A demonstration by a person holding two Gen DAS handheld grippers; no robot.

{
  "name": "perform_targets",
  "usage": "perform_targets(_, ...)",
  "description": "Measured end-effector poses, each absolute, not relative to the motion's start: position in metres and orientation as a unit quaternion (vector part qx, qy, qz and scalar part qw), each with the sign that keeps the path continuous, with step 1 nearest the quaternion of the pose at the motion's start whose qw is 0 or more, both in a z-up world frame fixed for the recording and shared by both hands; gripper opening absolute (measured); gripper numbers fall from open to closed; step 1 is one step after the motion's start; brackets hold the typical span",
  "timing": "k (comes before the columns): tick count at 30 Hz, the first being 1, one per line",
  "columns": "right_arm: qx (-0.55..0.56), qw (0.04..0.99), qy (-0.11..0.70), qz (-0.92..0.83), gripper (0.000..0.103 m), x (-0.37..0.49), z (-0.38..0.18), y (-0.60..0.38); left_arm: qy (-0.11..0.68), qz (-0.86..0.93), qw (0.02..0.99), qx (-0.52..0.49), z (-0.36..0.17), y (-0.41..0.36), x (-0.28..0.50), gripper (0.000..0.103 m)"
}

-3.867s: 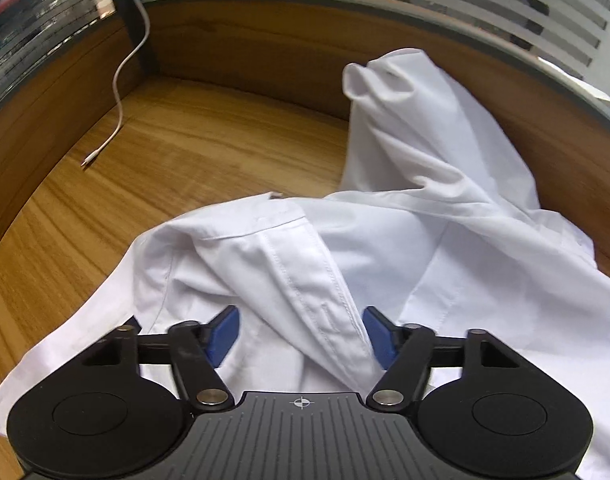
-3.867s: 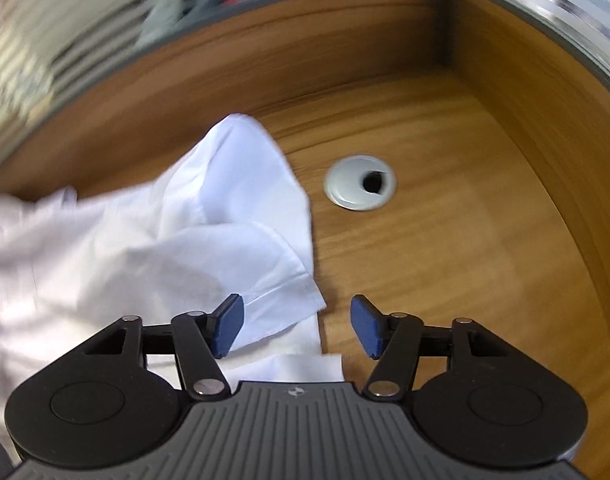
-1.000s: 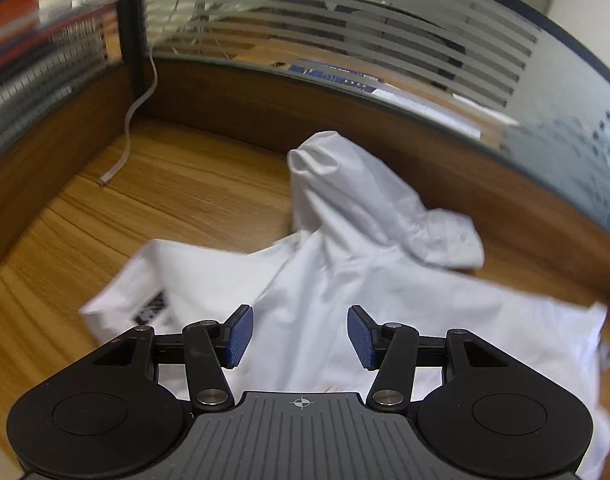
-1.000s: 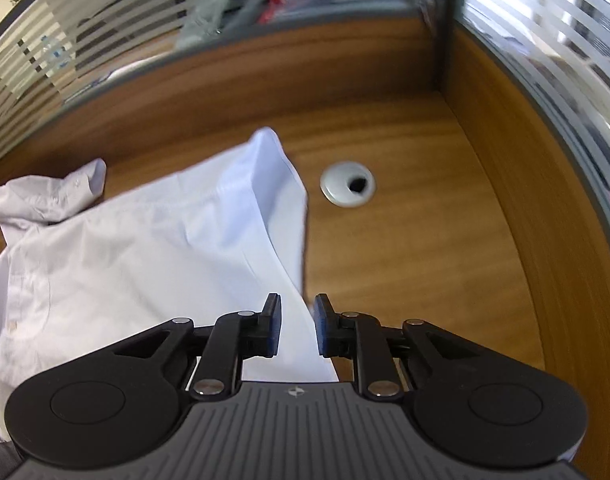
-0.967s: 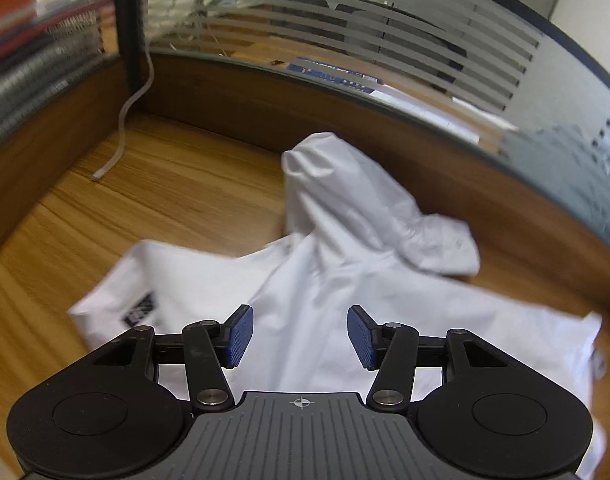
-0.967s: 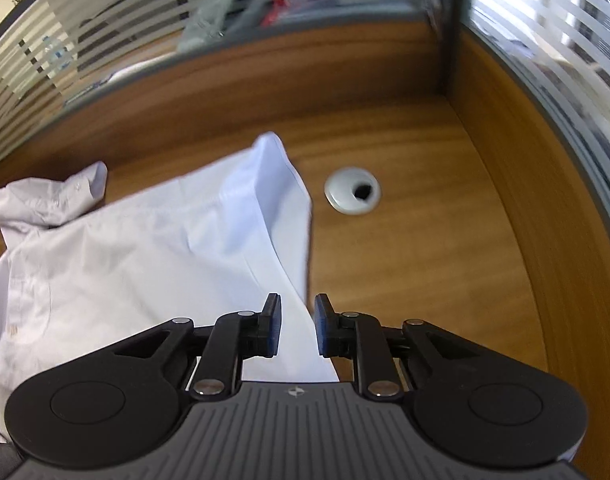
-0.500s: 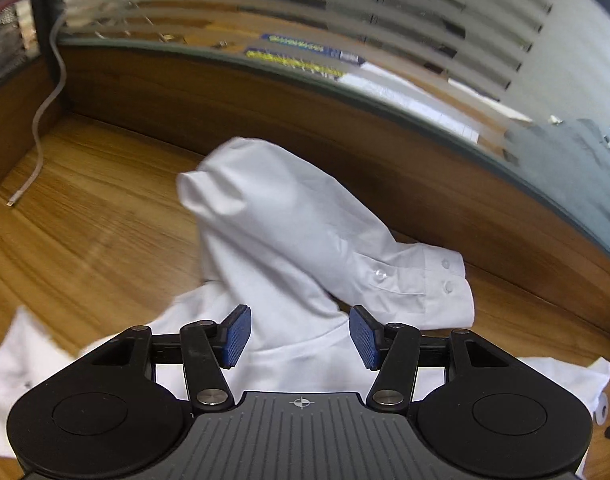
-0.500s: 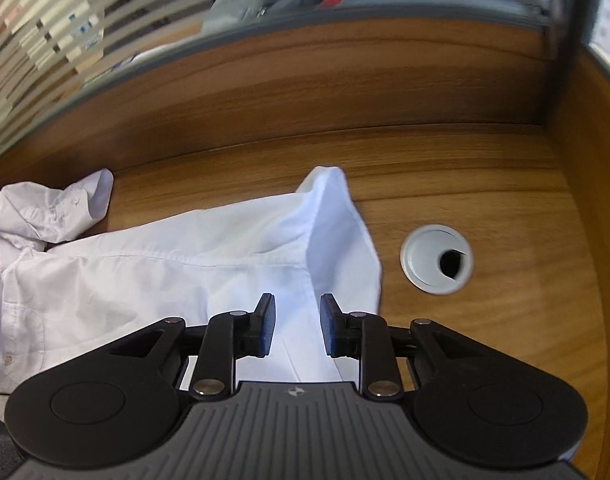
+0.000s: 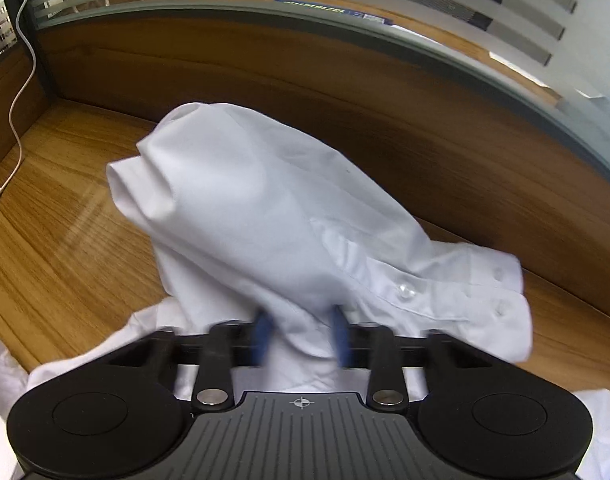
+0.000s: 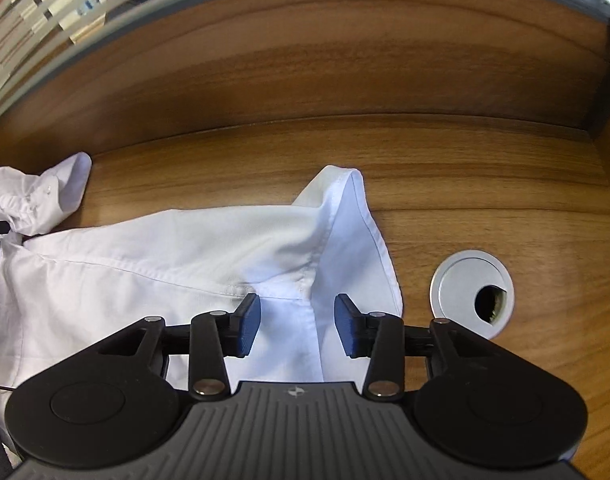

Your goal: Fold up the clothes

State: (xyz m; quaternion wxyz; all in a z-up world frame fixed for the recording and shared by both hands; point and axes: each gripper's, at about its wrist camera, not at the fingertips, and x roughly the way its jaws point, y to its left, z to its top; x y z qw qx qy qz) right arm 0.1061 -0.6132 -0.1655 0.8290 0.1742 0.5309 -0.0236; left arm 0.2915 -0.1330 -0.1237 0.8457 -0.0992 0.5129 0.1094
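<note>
**Sleeve bunched at your left gripper, shirt body spread under your right**

Your left gripper (image 9: 301,334) is blurred; its blue pads flank a fold of the white shirt (image 9: 241,208), and you cannot tell whether they pinch it. The sleeve rises in a hump, its buttoned cuff (image 9: 493,300) pointing right. Your right gripper (image 10: 297,322) stands apart above the shirt, which lies lengthwise left to right across the wooden desk (image 10: 485,200), its raised corner near the cable grommet (image 10: 471,294).

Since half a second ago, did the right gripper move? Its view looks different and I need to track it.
Yes. The right gripper has moved forward and opened: the desk grommet, a fixed thing, now sits lower and nearer, and the white shirt lies between the open fingers.
</note>
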Motion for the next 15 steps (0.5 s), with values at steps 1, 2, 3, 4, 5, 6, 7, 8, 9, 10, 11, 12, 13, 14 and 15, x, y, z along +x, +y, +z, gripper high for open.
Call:
perform_targets(1, 0.182, 0.827, 0.532, -0.019, 0.046, 0.107, -0.168, -0.615, 0.513, 0.108, 0.846, -0.103, -0.125, -0.130, 0.292, 0.012)
perform_targets(2, 0.190, 0.825, 0.532, -0.015, 0.046, 0.108, -0.171, -0.616, 0.512, 0.107, 0.845, -0.106, -0.127, -0.128, 0.292, 0.008)
perform_targets(3, 0.199, 0.823, 0.533, -0.010, 0.046, 0.109, -0.174, -0.618, 0.512, 0.107, 0.846, -0.106, -0.129, -0.126, 0.291, 0.006)
perform_targets(4, 0.211, 0.822, 0.529, -0.005, 0.046, 0.109, -0.175, -0.620, 0.512, 0.109, 0.846, -0.105, -0.130, -0.125, 0.290, 0.004)
perform_targets(5, 0.221, 0.820, 0.528, 0.002, 0.042, 0.109, -0.175, -0.621, 0.512, 0.110, 0.846, -0.105, -0.131, -0.123, 0.289, 0.004)
perform_targets(6, 0.223, 0.819, 0.528, 0.004, 0.037, 0.107, -0.176, -0.619, 0.511, 0.112, 0.846, -0.104, -0.132, -0.122, 0.288, 0.004)
perform_targets(7, 0.226, 0.818, 0.529, 0.005, 0.023, 0.106, -0.176, -0.617, 0.511, 0.113, 0.846, -0.100, -0.134, -0.121, 0.284, 0.004)
perform_targets(8, 0.228, 0.817, 0.529, 0.007, 0.012, 0.104, -0.176, -0.616, 0.512, 0.114, 0.846, -0.095, -0.135, -0.120, 0.280, 0.004)
perform_targets(9, 0.230, 0.816, 0.530, 0.009, 0.010, 0.103, -0.176, -0.614, 0.512, 0.115, 0.847, -0.090, -0.136, -0.119, 0.275, 0.004)
perform_targets(10, 0.231, 0.816, 0.530, 0.009, 0.006, 0.101, -0.177, -0.612, 0.512, 0.117, 0.847, -0.085, -0.137, -0.118, 0.270, 0.004)
perform_targets(11, 0.226, 0.816, 0.532, 0.004, 0.006, 0.098, -0.177, -0.609, 0.512, 0.118, 0.847, -0.080, -0.138, -0.118, 0.266, 0.004)
perform_targets(12, 0.219, 0.816, 0.535, -0.001, 0.006, 0.095, -0.177, -0.605, 0.512, 0.119, 0.847, -0.075, -0.139, -0.117, 0.261, 0.004)
perform_targets(13, 0.212, 0.816, 0.538, -0.007, 0.005, 0.092, -0.177, -0.602, 0.512, 0.117, 0.848, -0.068, -0.140, -0.116, 0.255, 0.004)
perform_targets(14, 0.204, 0.816, 0.541, -0.012, 0.005, 0.088, -0.177, -0.598, 0.512, 0.115, 0.849, -0.061, -0.141, -0.115, 0.249, 0.004)
perform_targets(15, 0.190, 0.820, 0.540, -0.015, 0.005, 0.083, -0.176, -0.592, 0.513, 0.113, 0.849, -0.054, -0.143, -0.114, 0.243, 0.004)
